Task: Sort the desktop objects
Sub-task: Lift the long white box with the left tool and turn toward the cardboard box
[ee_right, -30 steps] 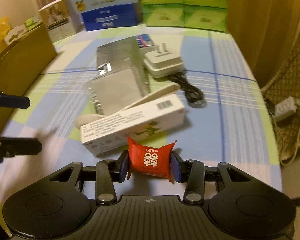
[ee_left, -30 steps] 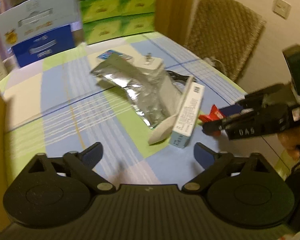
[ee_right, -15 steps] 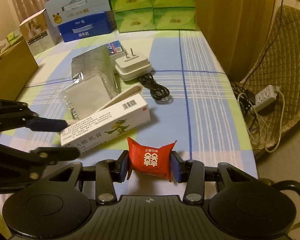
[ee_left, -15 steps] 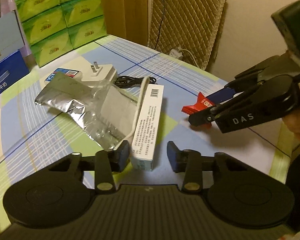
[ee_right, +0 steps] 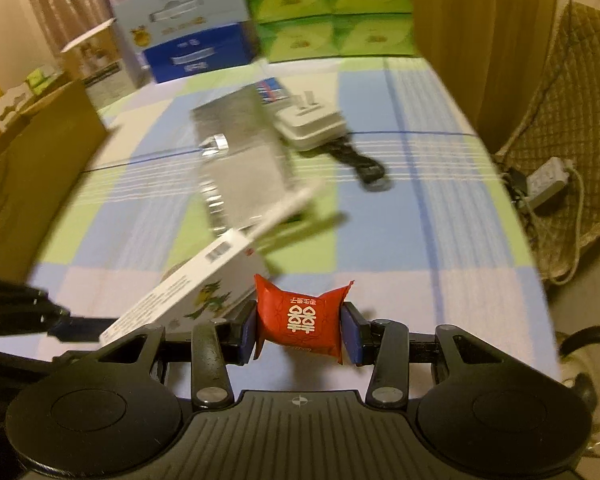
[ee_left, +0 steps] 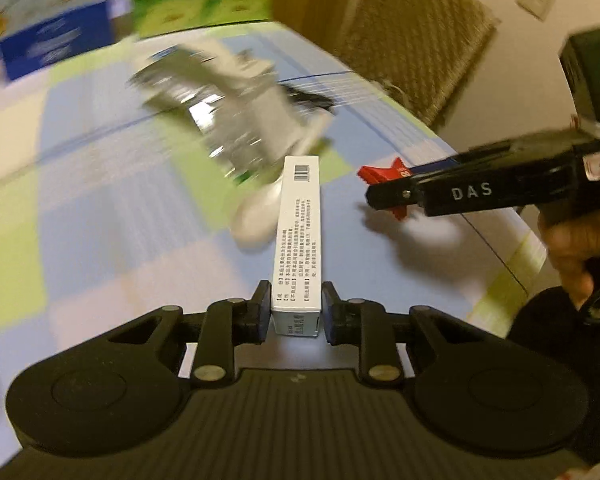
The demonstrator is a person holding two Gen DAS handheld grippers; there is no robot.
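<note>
White carton (ee_left: 298, 240) clamped at its near end in left gripper (ee_left: 296, 314) jaws, pointing to 12 o'clock over the checked bench (ee_left: 100, 208). Red packet (ee_right: 300, 318) pinched in right gripper (ee_right: 300, 328) jaws. Foil pouch (ee_right: 240, 160) and white spoon (ee_left: 260, 212) lie beyond, blurred. Only the right view shows the charger (ee_right: 310, 126), its cable, and the cardboard box (ee_right: 32, 168) at 9 o'clock.

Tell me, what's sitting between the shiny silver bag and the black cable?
The white plug adapter lies there, its edge tucked against the silver bag, with the black cable trailing off its other side. The right wrist view shows it best.
</note>
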